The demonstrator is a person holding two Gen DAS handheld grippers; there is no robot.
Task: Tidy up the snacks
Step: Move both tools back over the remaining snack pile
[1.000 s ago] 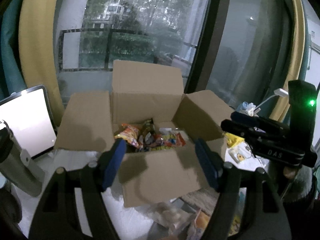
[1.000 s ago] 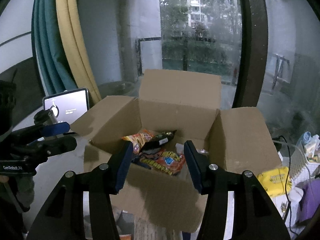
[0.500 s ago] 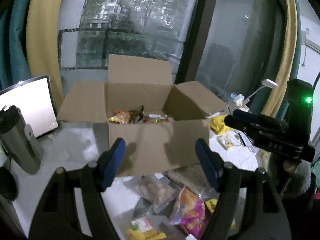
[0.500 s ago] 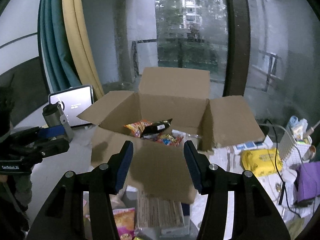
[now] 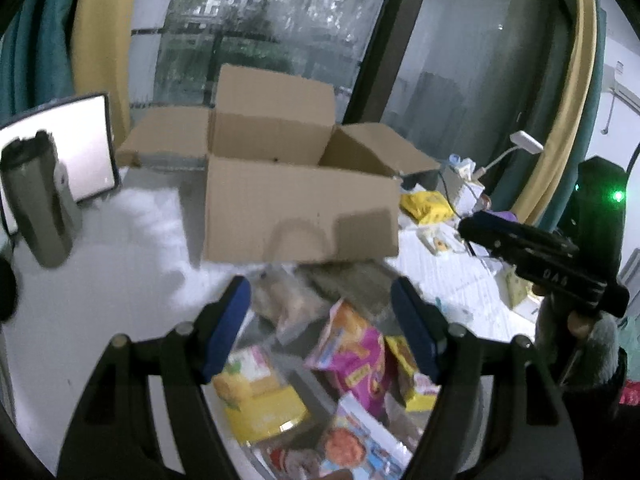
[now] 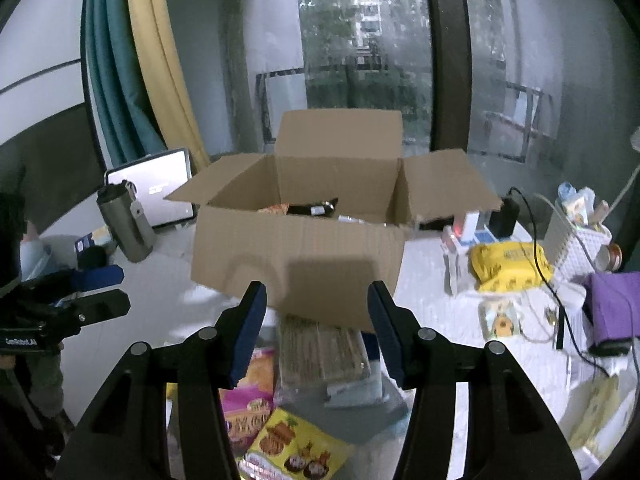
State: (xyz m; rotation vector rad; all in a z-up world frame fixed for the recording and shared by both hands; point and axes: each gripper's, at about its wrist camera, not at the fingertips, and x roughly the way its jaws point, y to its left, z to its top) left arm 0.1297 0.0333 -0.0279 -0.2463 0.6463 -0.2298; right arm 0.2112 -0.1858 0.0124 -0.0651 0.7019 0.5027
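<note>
Right, both grippers hang above the snack pile with nothing in them. The left gripper has its blue pads spread apart, empty, over a pink snack bag and a yellow packet lying on the white table. A clear bag of pale snacks sits just behind the pink one, blurred. The right gripper also has its pads apart, nothing between them; under it lies a brown ribbed wafer pack, touching or nearly touching the front wall of the cardboard box. A yellow bag with biscuit pictures lies nearest the camera. The box stands open, flaps out, with an orange packet and a black packet showing over its front edge in the right wrist view. To the left of the box are a grey tumbler and a lit tablet. To the right are a yellow pouch, cables and a white basket. Each view shows the other gripper at its edge.
</note>
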